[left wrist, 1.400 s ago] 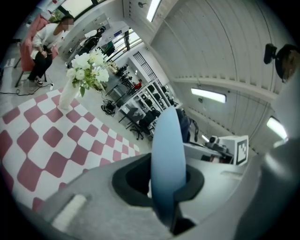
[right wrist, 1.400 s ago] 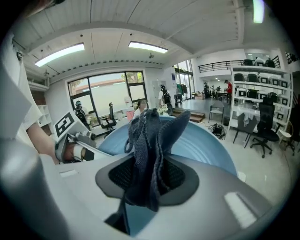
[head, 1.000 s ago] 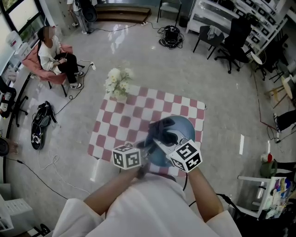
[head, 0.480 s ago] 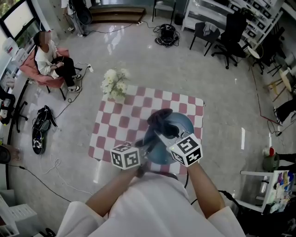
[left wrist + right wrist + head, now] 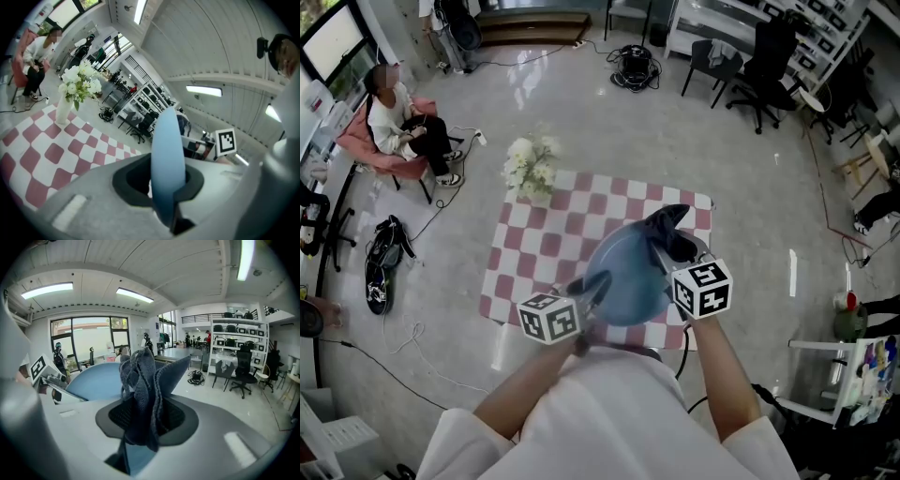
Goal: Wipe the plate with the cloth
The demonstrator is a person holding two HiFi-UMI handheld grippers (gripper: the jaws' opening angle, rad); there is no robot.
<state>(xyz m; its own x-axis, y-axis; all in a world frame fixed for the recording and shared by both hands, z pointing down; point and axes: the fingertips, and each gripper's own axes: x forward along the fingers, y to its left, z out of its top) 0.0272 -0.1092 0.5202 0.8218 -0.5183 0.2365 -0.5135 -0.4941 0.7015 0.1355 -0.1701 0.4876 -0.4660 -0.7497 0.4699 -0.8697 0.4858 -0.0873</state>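
Grey polished floor (image 5: 722, 178) fills most of the head view. We see black office chairs (image 5: 759, 66) and white shelving (image 5: 830, 42) far right, and a seated person (image 5: 398, 117) on a pink chair far left. Mid-frame is a table (image 5: 534, 248) under a red-and-white checked cover, with a vase of white flowers (image 5: 532, 169) on its far left corner.

The blue plate (image 5: 623, 281) is held up over the table's near edge. The left gripper (image 5: 166, 187) has its jaws clamped on the plate's rim, and we see the plate edge-on in that gripper's view. The right gripper (image 5: 140, 423) pinches the bunched dark grey cloth (image 5: 670, 232), which sits at the plate's far right rim.

Versus half a second ago, the cloth has gone from the plate's upper middle to its right edge. The right gripper moved right with it and more blue face shows. The left gripper is about where it was.
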